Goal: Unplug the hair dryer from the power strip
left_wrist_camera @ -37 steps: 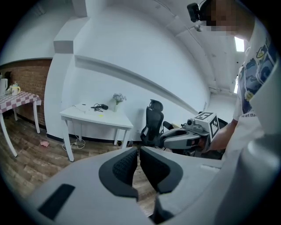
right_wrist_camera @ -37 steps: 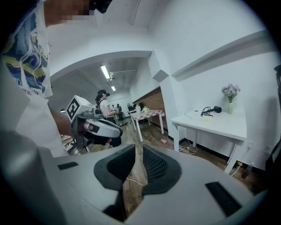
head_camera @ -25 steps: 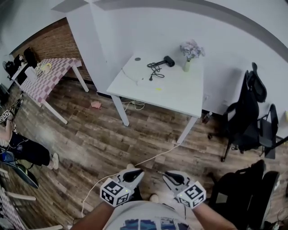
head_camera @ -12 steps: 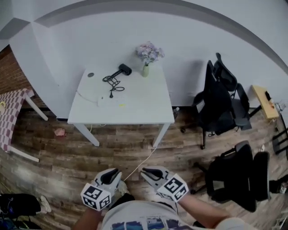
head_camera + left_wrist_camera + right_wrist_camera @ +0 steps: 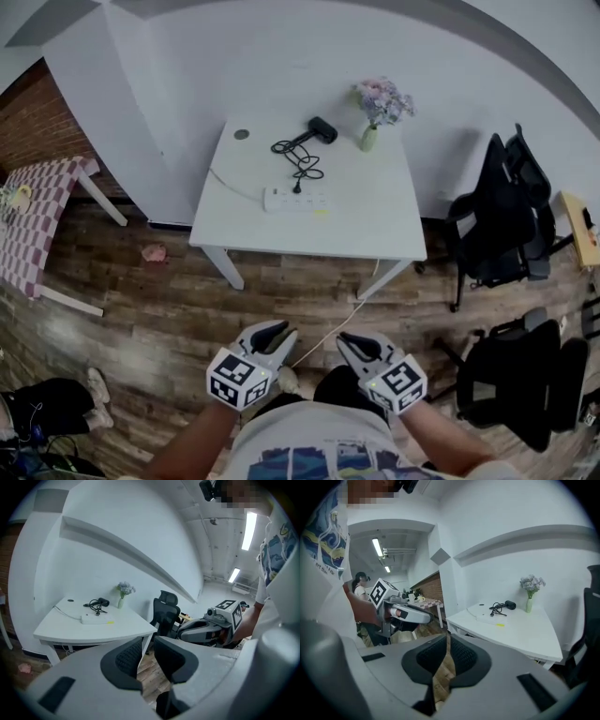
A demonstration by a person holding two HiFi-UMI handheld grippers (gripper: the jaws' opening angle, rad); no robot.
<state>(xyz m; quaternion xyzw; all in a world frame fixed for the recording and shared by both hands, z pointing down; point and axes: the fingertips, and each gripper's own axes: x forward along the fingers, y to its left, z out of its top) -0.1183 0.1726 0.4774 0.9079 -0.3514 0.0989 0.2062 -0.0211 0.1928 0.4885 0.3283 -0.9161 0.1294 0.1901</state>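
Head view puts me short of the tabletop (image 5: 366,216), dryer (image 5: 322,129) at its far edge, plugged into the strip (image 5: 296,200); my left claw (image 5: 275,333) is opening empty, right claw (image 5: 349,343) closed empty; next, I judge, reach the plug (image 5: 298,187).

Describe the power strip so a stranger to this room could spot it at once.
Find the white table against the white wall. On it, nearer the front edge than the black hair dryer and the flower vase, lies the power strip. It is the only long, flat white bar there, with a black cord plugged into it.
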